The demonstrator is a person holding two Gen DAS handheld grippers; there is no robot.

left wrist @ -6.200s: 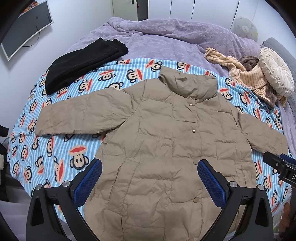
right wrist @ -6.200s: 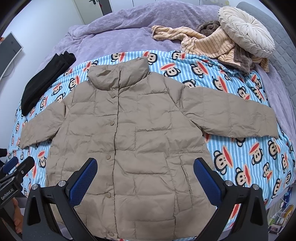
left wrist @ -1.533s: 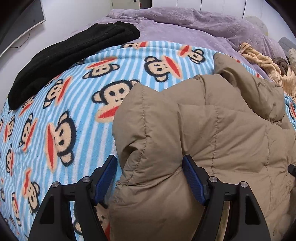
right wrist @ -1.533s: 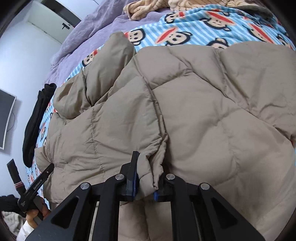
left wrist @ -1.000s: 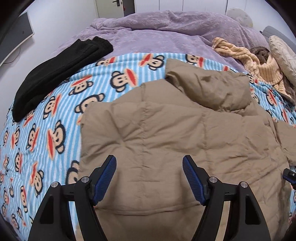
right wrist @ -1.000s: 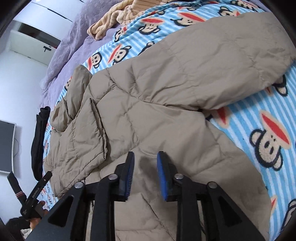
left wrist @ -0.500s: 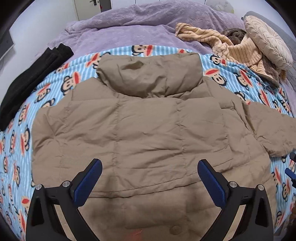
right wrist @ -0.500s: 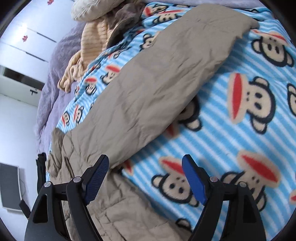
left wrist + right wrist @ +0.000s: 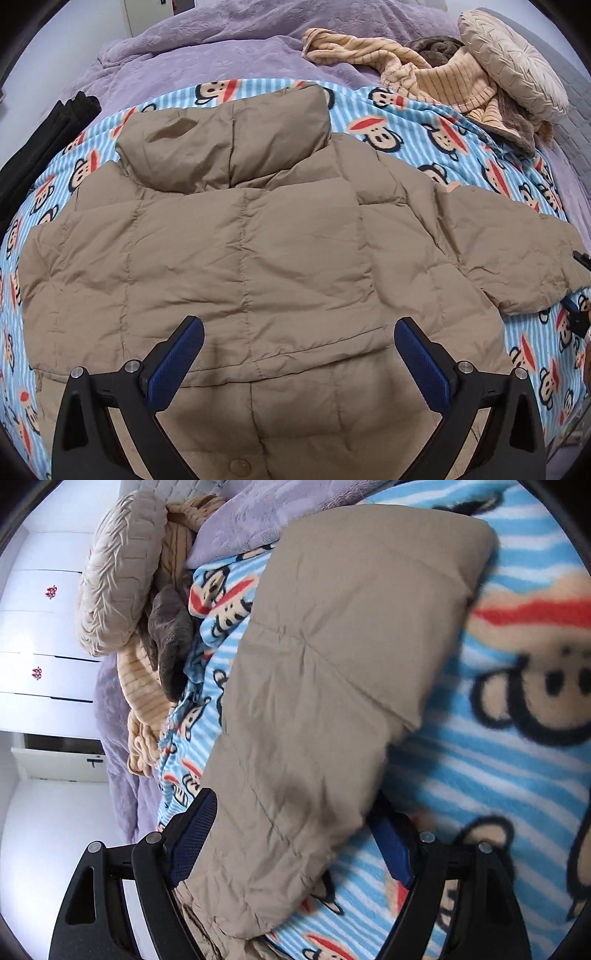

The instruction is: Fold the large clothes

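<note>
A tan puffer jacket [image 9: 258, 251] lies collar-up on the monkey-print blanket [image 9: 417, 122]. One sleeve is folded across the jacket's front. The other sleeve [image 9: 517, 258] stretches out to the right. My left gripper [image 9: 297, 339] hovers open over the lower front, with nothing between its blue pads. In the right wrist view, the outstretched sleeve [image 9: 332, 664] runs between the fingers of my right gripper [image 9: 293, 827], which stands open and straddles the sleeve close to the blanket [image 9: 498, 775]. The right gripper's tip shows at the left wrist view's far right edge.
A black garment [image 9: 44, 136] lies at the blanket's left edge. A purple duvet [image 9: 221, 48] covers the far side of the bed. A striped beige garment [image 9: 424, 74] and a round pleated cushion [image 9: 513, 55] sit at the back right. White cupboard doors [image 9: 40, 627] stand beyond.
My right gripper has dropped onto the outstretched sleeve, which now lies between its open fingers. The left gripper has barely shifted over the jacket front.
</note>
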